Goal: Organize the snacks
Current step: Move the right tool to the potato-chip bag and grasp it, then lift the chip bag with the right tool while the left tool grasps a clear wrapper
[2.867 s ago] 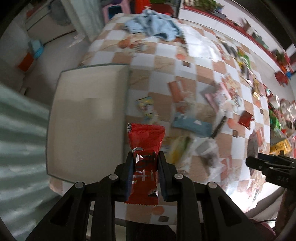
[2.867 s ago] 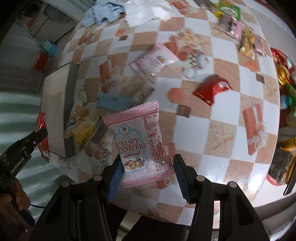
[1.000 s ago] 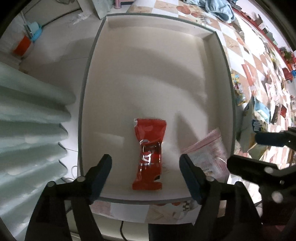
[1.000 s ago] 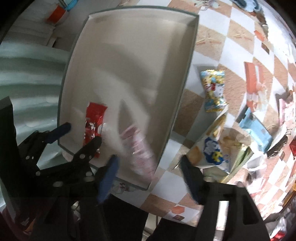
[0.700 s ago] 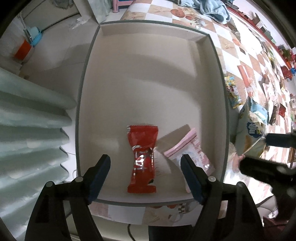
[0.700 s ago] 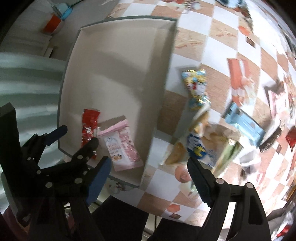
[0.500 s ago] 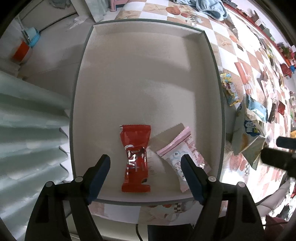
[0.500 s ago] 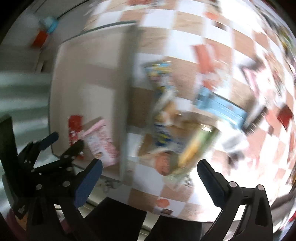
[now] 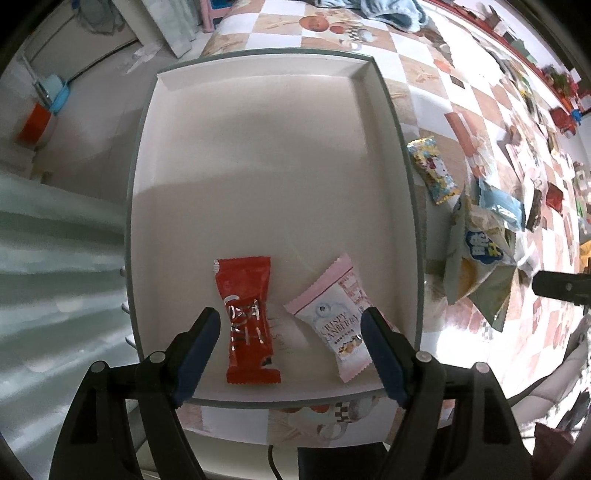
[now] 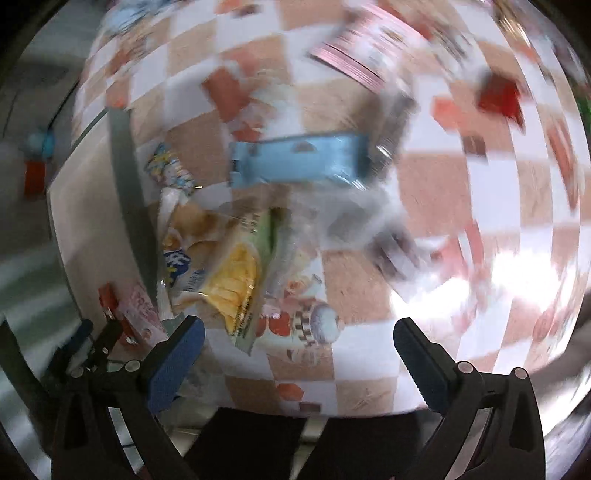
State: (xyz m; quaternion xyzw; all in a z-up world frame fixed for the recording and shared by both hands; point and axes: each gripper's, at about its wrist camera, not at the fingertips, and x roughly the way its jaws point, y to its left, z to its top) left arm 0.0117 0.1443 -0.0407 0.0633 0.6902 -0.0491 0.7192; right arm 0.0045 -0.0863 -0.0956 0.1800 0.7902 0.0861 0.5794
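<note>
Left wrist view: left gripper (image 9: 290, 349) hovers over shallow white rectangular tray (image 9: 415, 221), jaws spread wide, empty; red foil snack packet (image 9: 248, 312) and pink cranberry snack packet (image 9: 338, 319) lie below, inside the tray.

Right wrist view, blurred: right gripper (image 10: 297, 360) above checkered tablecloth (image 10: 436, 177), jaws wide apart, holding nothing; yellow-green snack bag (image 10: 236, 273) just ahead.

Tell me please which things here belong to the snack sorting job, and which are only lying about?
Belong to the job:
white tray
red snack pack
pink cranberry pack
snack packets on the table
left gripper, open
right gripper, open

Lying about:
blue cloth
orange and blue tub
</note>
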